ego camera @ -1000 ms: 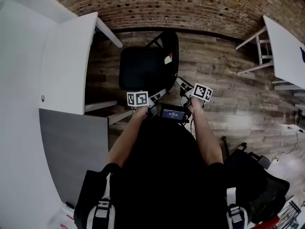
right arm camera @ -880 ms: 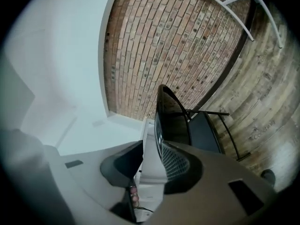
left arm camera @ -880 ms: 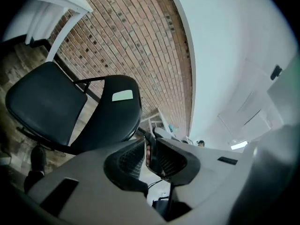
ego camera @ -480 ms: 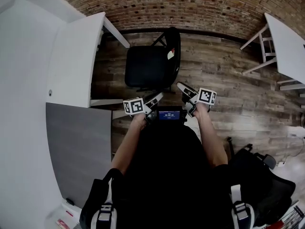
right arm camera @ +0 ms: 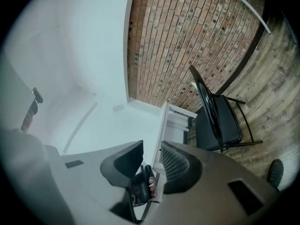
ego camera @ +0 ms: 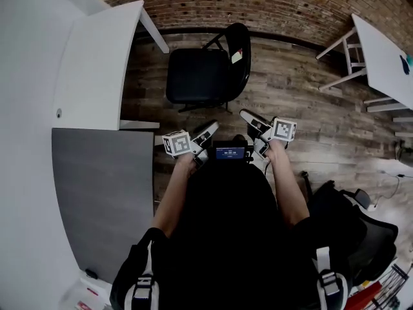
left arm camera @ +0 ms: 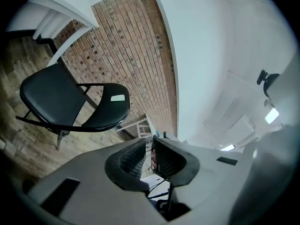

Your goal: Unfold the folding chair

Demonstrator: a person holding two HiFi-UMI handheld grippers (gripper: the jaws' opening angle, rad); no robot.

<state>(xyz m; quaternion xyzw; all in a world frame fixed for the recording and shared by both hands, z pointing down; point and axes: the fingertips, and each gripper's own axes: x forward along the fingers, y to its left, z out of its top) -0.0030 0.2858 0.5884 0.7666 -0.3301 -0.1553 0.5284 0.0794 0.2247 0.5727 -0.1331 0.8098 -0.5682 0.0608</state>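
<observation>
The black folding chair stands unfolded on the wooden floor, seat level and backrest upright at its right. It also shows in the left gripper view as the chair and in the right gripper view as the chair. Both grippers hang in front of my chest, well clear of it. My left gripper points at the chair; its jaws have just been closing, and a narrow gap with nothing in it remains, as the left gripper shows. My right gripper stands open and empty, as does the right gripper.
A white table and a grey panel lie at the left, close to the chair. Another white table stands at the right. A brick wall runs behind the chair. Black bags sit on the floor at my right.
Both grippers have drawn back from the chair toward my body and risen. The chair has stayed unfolded in place and now lies farther ahead of the grippers.
</observation>
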